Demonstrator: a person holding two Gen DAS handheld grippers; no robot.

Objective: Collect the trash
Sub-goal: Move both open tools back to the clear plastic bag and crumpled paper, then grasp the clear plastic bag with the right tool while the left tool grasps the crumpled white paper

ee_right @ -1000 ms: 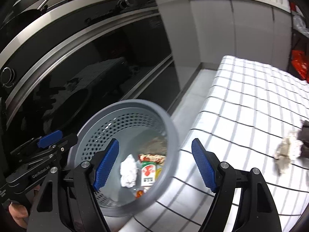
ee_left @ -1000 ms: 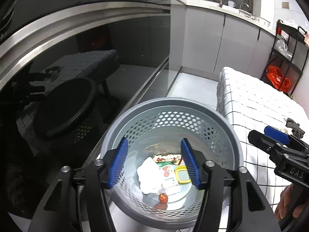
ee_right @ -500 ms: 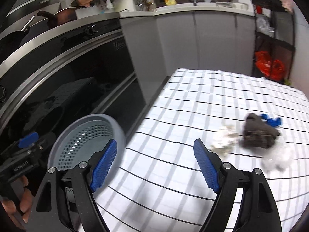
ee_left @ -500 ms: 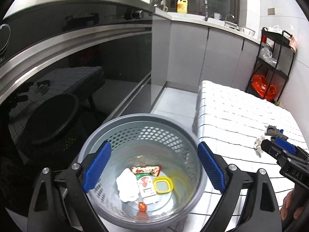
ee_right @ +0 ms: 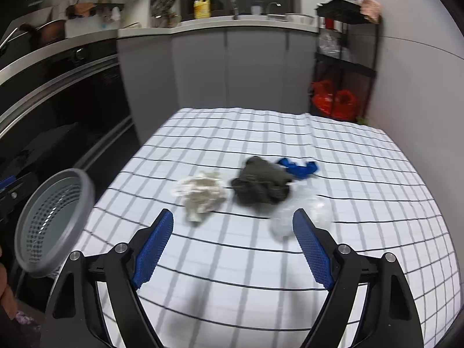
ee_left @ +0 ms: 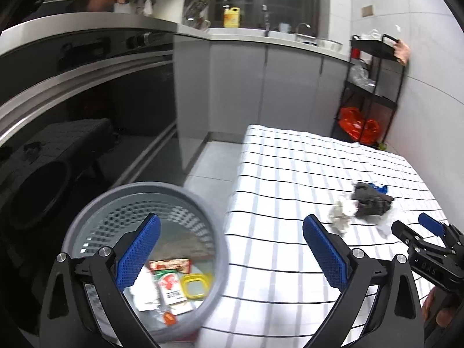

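Trash already lies in the round grey perforated plastic basket (ee_left: 95,211) beside the left edge of the white black-checked counter (ee_left: 290,174): a white tissue, red-and-white packets, a yellow lid. Above it the left gripper (ee_left: 229,256) gapes wide, holding nothing.

From the right wrist, the right gripper (ee_right: 232,249) hangs wide open and empty over the counter, near a crumpled white paper wad (ee_right: 201,192), a dark grey crumpled rag (ee_right: 261,184), a blue scrap (ee_right: 298,168) and clear plastic (ee_right: 301,211) mid-counter.

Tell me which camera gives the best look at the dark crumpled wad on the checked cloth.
The right wrist view: the dark crumpled wad sits near centre, large and unobstructed, beyond the open right tongs. The left wrist view shows it smaller, off toward the right edge.
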